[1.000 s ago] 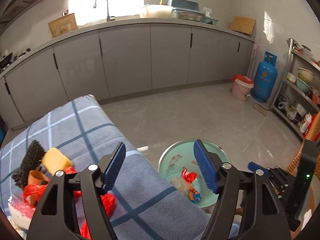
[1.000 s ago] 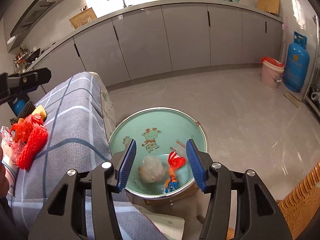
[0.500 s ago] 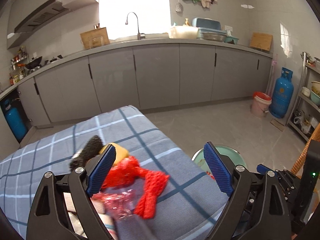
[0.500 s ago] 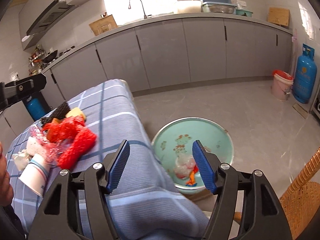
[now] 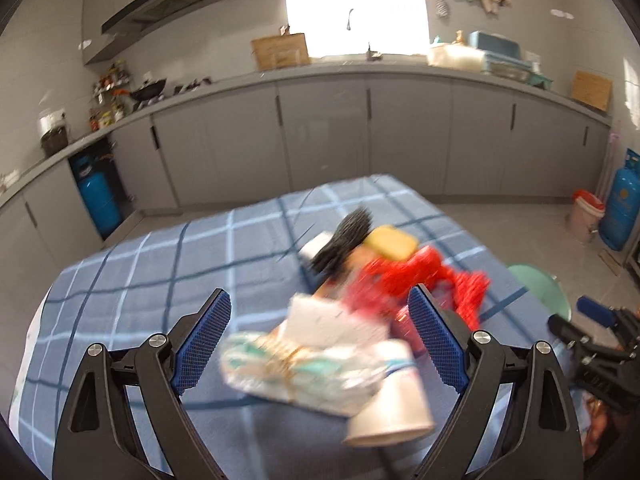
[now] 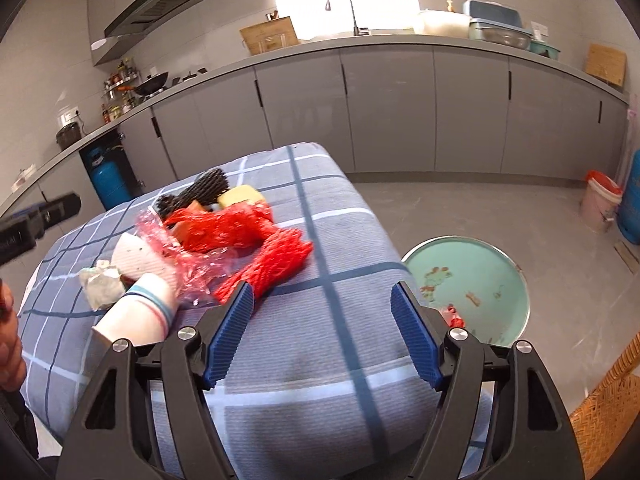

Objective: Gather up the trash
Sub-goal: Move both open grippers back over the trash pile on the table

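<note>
Left gripper [image 5: 320, 344]: jaws wide, empty; paper cup [image 5: 394, 404] just ahead.
Right gripper [image 6: 322, 332]: jaws opening, empty; red mesh net [image 6: 266, 264] ahead-left, green basin [image 6: 472, 280] ahead-right.

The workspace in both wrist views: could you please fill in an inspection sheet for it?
Surface: blue checked tablecloth covering the table.
Job's things: trash pile on the cloth: red mesh netting, paper cup on its side, crumpled wrapper, black mesh, yellow sponge. Green basin on the floor holds a few scraps.
Clutter: nothing seen beyond the pile.
Grippers: left gripper open, empty, facing the pile; right gripper opening, empty, nothing between its jaws.
Cables: nothing seen.
Surroundings: grey kitchen cabinets, blue gas cylinder, pink bucket, wicker chair.
</note>
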Available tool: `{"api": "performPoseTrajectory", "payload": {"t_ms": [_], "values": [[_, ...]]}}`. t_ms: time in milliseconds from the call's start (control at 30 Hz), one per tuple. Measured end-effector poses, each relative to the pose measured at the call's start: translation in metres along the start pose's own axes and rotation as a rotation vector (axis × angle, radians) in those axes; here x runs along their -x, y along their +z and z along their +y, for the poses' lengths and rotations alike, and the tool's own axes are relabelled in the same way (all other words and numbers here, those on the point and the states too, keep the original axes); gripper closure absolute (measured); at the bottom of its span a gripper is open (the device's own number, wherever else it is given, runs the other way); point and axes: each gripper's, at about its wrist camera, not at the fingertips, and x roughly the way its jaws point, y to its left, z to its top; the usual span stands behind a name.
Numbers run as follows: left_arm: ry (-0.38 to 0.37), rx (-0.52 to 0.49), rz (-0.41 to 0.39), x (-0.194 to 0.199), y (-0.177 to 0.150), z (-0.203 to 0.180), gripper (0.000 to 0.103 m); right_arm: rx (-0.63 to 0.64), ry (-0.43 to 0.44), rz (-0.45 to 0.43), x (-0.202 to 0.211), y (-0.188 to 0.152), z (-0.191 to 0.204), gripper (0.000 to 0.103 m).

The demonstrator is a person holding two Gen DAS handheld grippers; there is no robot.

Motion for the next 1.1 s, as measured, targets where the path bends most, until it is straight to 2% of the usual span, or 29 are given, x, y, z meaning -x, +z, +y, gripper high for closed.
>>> {"api": "performPoseTrajectory", "payload": {"t_ms": [167,300,533,767,833,933,1000,1100], "values": [[-0.009,0.037,0.058,0.0,-0.023,0.016,0.014,0.031,0.027,0.018,0.0,-0.01,0.022,0.031],[-0.025,0.016,0.067,0.0,-0.03,0.006,0.014,0.071,0.042,0.027,0.003,-0.018,0.039,0.03],[-0.039,0.019,0.133,-0.019,-0.042,0.002,0.014,0.089,0.048,0.029,0.008,-0.023,0.049,0.027],[-0.063,0.038,0.131,-0.021,-0.043,0.008,0.014,0.114,0.062,0.038,0.006,-0.026,0.061,0.026],[-0.076,0.059,0.103,-0.014,-0.039,0.017,0.014,0.123,0.061,0.039,0.006,-0.028,0.063,0.026],[-0.016,0.068,0.068,-0.011,-0.034,0.031,0.014,0.122,0.063,0.037,0.007,-0.028,0.063,0.026],[0.052,0.081,0.11,-0.024,-0.037,0.044,0.014,0.12,0.068,0.038,0.007,-0.029,0.064,0.026],[0.07,0.172,0.195,-0.044,-0.044,0.068,0.014,0.126,0.077,0.046,0.005,-0.033,0.068,0.026]]}}
